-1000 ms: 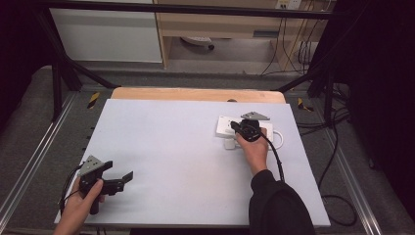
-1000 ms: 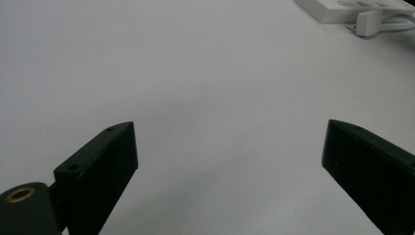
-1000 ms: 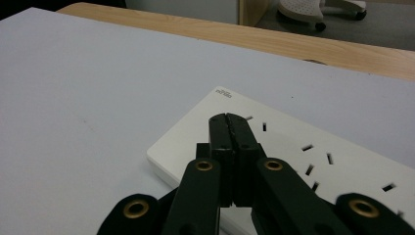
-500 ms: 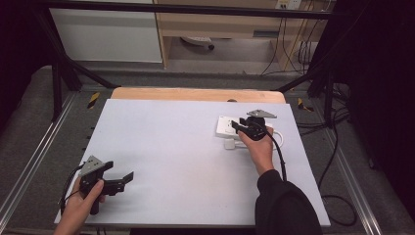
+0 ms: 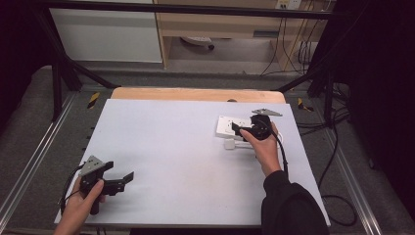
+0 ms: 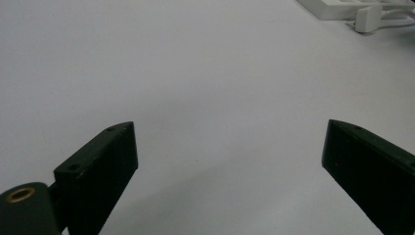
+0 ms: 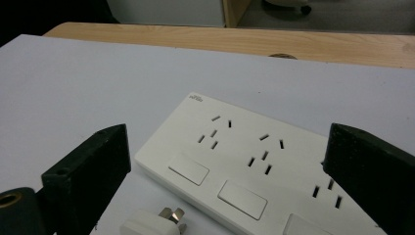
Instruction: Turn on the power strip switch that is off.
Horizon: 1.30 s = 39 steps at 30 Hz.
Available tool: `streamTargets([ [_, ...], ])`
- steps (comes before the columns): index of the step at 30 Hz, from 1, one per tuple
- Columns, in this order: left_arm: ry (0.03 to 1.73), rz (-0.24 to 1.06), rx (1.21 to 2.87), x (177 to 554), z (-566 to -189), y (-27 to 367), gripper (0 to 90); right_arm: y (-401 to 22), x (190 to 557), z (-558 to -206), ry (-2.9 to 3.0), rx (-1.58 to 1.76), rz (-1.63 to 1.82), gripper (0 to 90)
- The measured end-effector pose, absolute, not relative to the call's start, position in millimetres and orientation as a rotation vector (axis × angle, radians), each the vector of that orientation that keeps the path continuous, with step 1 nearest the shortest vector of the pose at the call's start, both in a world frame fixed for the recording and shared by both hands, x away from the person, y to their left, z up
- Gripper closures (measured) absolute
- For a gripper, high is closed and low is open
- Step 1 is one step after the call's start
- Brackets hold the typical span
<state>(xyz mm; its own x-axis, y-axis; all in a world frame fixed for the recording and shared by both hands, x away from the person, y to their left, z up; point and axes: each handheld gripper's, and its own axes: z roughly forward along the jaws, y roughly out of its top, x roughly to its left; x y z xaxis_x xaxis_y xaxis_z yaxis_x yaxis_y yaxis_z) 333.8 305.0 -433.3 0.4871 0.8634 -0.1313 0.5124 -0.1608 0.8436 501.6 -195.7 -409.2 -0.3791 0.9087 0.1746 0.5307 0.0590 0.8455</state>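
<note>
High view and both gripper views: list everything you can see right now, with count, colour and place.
Power strip: one, white, far right part of the table, under the right gripper; sockets empty.
Plug: one, white, prongs showing, lying on the sheet against the strip's near edge, not inserted.
Table sheet: one, pale grey, covers the tabletop.
Wooden tabletop edge: one, light brown, along the far side.
Cabinet: one, white, on the floor beyond the table.
Left gripper: black, near left corner, open, nothing between the jaws.
Right gripper: black, over the strip, jaws have just been opening, nothing between them.
</note>
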Motion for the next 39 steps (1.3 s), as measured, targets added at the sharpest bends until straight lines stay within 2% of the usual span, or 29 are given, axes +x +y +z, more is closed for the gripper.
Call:
streamTargets([
  [27,1.165,0.478,1.819,333.2,-434.3,305.8,6.6,-215.6,470.8,-372.2,1.906,1.363,1.286,6.4],
  [39,1.174,0.481,1.808,332.6,-433.7,307.0,6.6,-246.0,420.0,-358.7,1.860,1.248,1.385,6.6],
])
